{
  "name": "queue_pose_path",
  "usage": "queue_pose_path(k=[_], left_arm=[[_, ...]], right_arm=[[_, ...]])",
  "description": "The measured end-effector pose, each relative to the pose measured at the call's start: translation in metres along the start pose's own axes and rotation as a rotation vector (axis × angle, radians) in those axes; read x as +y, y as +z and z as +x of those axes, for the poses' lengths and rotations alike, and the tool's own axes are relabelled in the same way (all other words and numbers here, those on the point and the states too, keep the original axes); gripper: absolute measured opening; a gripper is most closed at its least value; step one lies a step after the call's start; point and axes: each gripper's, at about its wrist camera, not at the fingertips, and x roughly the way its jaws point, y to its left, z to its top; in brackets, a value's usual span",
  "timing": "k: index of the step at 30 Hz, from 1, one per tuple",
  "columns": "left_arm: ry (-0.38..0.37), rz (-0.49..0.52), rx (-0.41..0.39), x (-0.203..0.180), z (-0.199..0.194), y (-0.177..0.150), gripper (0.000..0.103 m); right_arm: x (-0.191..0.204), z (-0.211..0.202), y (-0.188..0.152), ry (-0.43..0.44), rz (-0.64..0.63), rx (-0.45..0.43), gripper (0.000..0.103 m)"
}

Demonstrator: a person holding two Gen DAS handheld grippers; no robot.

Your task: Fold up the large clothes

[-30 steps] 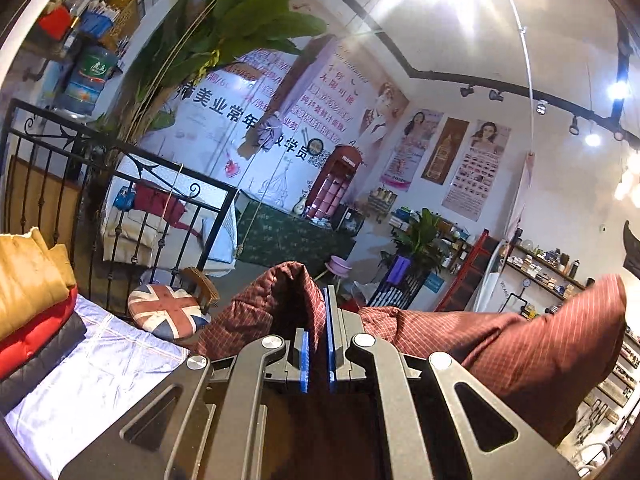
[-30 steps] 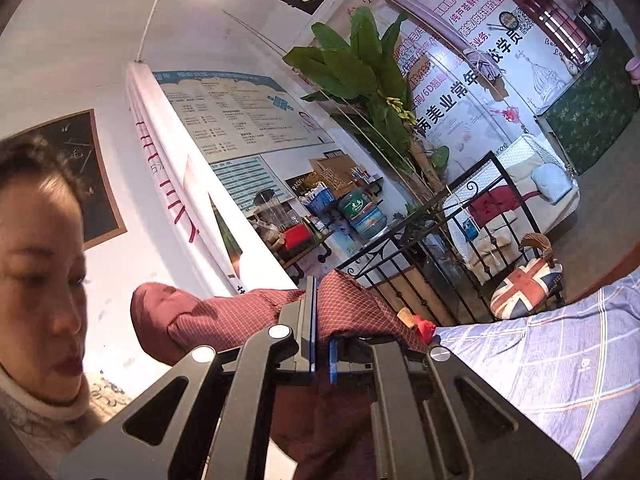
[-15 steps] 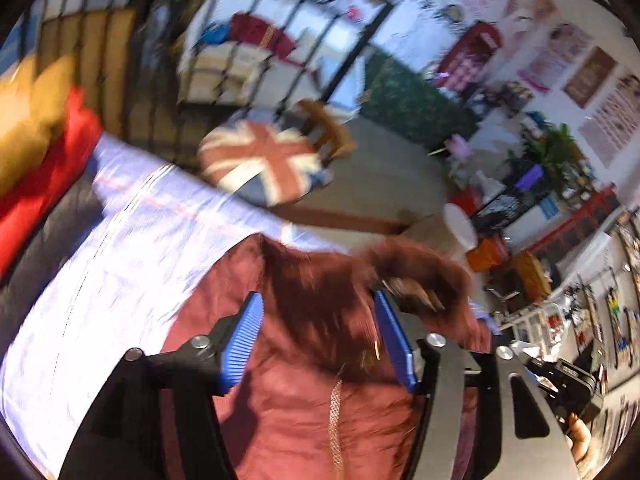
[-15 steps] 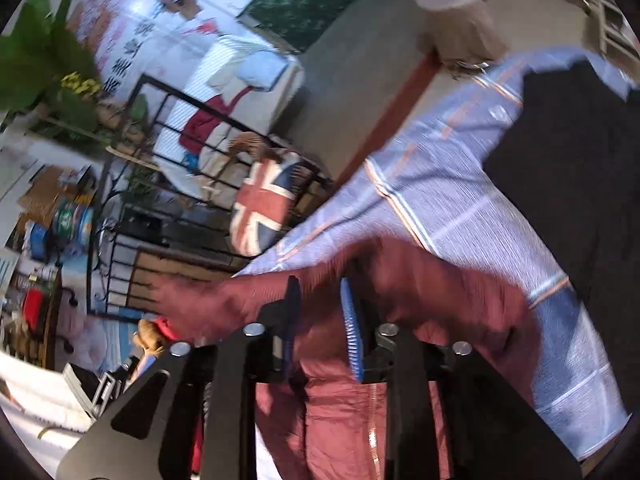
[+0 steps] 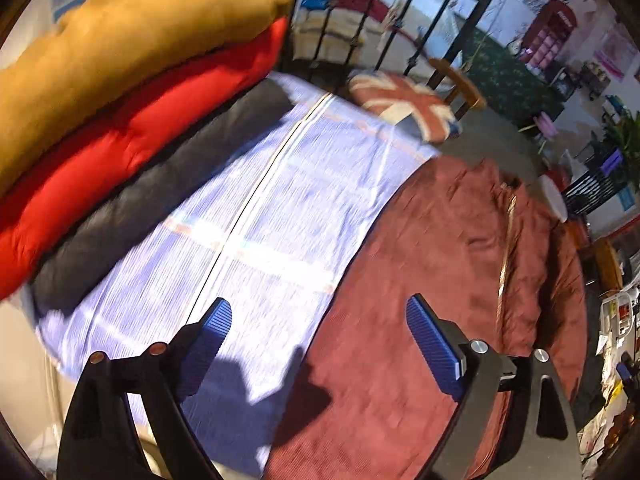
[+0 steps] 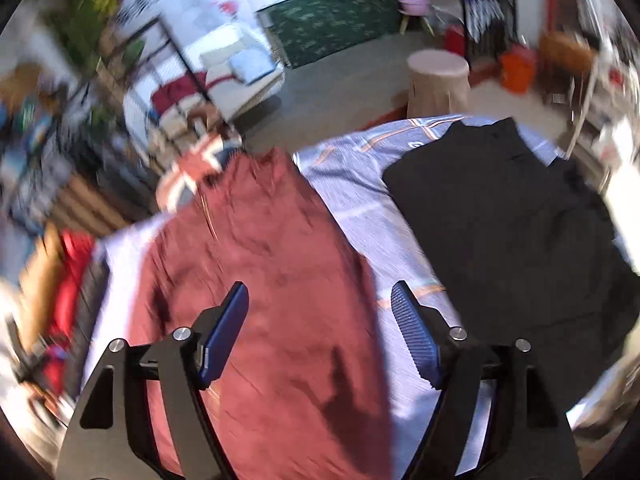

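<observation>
A dark red jacket (image 5: 448,264) lies spread flat on the pale blue checked bed sheet (image 5: 256,216). It also shows in the right wrist view (image 6: 260,280), with a gold zip line near its far end. My left gripper (image 5: 316,344) is open and empty above the jacket's left edge. My right gripper (image 6: 320,332) is open and empty above the jacket's right edge. Both views are blurred by motion.
Folded garments are stacked at the left: mustard (image 5: 120,32), red (image 5: 132,136) and dark grey (image 5: 160,192). A black garment (image 6: 512,232) lies on the sheet to the right. A Union Jack cushion (image 5: 404,104) sits on a chair past the bed's far edge, by a black iron railing (image 5: 400,12).
Both grippers held the red jacket up in the air, then swung down and let go. The jacket now lies flat on the bed and both jaws stand wide open.
</observation>
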Motion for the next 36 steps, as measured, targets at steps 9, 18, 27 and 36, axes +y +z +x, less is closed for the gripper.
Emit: queue_pose_path(k=[9, 18, 27, 36], left_arm=[[-0.005, -0.135, 0.15, 0.038, 0.008, -0.133, 0.087], [-0.005, -0.151, 0.245, 0.036, 0.065, -0.183, 0.088], [-0.054, -0.18, 0.196, 0.024, 0.057, -0.183, 0.04], [0.129, 0.039, -0.184, -0.004, -0.076, -0.07, 0.019]], right_arm=[[-0.041, -0.021, -0.144, 0.037, 0.049, 0.231, 0.074], [-0.035, -0.013, -0.198, 0.145, 0.047, 0.334, 0.074], [-0.033, -0.018, -0.189, 0.153, 0.092, 0.298, 0.074], [-0.037, -0.008, -0.184, 0.139, 0.138, 0.316, 0.074]])
